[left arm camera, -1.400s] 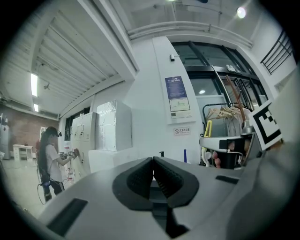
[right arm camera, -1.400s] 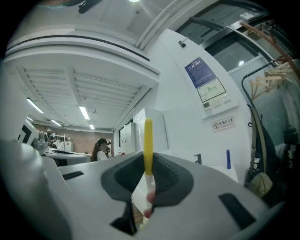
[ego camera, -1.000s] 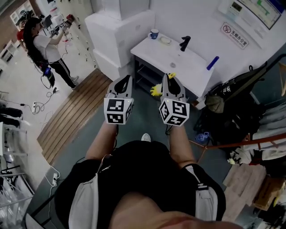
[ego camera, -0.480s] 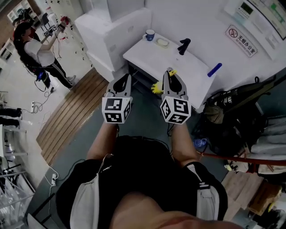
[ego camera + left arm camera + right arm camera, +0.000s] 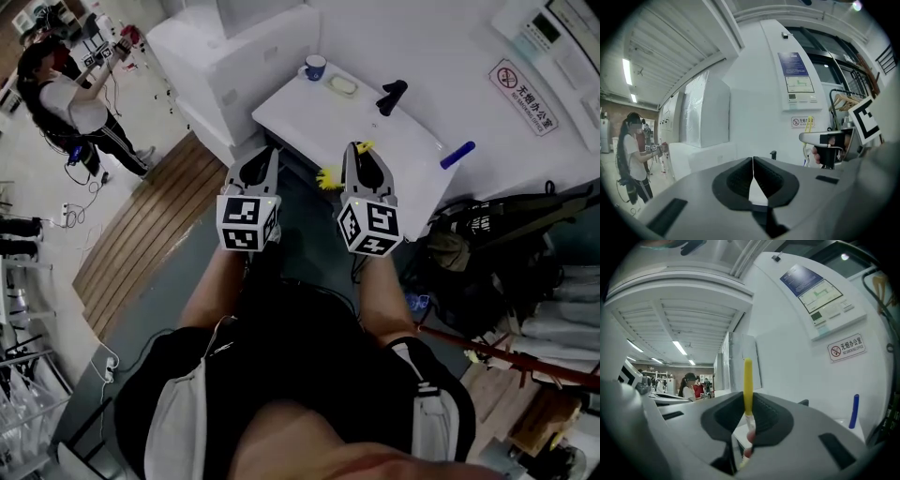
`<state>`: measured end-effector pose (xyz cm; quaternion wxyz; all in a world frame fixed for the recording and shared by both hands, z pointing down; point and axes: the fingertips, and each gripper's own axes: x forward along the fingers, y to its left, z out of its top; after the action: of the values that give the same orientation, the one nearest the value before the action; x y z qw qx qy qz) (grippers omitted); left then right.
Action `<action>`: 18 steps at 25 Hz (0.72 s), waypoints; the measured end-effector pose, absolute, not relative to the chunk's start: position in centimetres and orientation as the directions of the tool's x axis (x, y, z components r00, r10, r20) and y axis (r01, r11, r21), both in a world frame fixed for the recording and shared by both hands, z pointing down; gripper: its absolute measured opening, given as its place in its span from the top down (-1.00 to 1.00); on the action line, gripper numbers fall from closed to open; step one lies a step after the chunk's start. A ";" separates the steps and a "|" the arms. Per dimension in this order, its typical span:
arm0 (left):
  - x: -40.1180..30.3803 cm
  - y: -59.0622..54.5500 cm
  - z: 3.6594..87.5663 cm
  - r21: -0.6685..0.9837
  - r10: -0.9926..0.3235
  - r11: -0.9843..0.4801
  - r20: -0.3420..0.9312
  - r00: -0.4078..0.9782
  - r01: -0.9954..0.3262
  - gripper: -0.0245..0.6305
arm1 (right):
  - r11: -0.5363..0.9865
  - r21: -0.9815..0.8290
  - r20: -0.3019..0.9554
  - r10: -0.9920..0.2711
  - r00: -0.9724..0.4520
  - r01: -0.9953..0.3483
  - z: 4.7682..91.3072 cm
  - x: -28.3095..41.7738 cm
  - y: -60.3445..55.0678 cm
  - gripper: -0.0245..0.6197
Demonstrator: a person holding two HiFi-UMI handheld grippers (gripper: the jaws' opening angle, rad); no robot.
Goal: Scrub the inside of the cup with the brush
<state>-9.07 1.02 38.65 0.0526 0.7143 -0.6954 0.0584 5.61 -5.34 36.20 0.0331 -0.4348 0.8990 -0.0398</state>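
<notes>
Now, brush (image 5: pixel 748 380) upright in right tool (image 5: pixel 749 404).

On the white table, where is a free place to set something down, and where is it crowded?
The white table is bare along its near left part, in front of the blue cup and the small dish. A second free patch lies between the black fixture and the blue stick. The far corner, with cup and dish, is the most crowded.
</notes>
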 end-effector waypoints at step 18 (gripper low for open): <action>-16.9 -19.5 40.7 0.021 -0.971 -0.136 0.196 0.137 -0.991 0.88 | 0.534 -0.105 0.015 -0.842 -0.539 -0.839 36.9 -0.7 -23.2 0.75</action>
<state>-16.86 -19.54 40.74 0.0726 0.7506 -0.6533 0.0675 -0.66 -23.21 36.88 0.0189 -0.4799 0.8757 -0.0497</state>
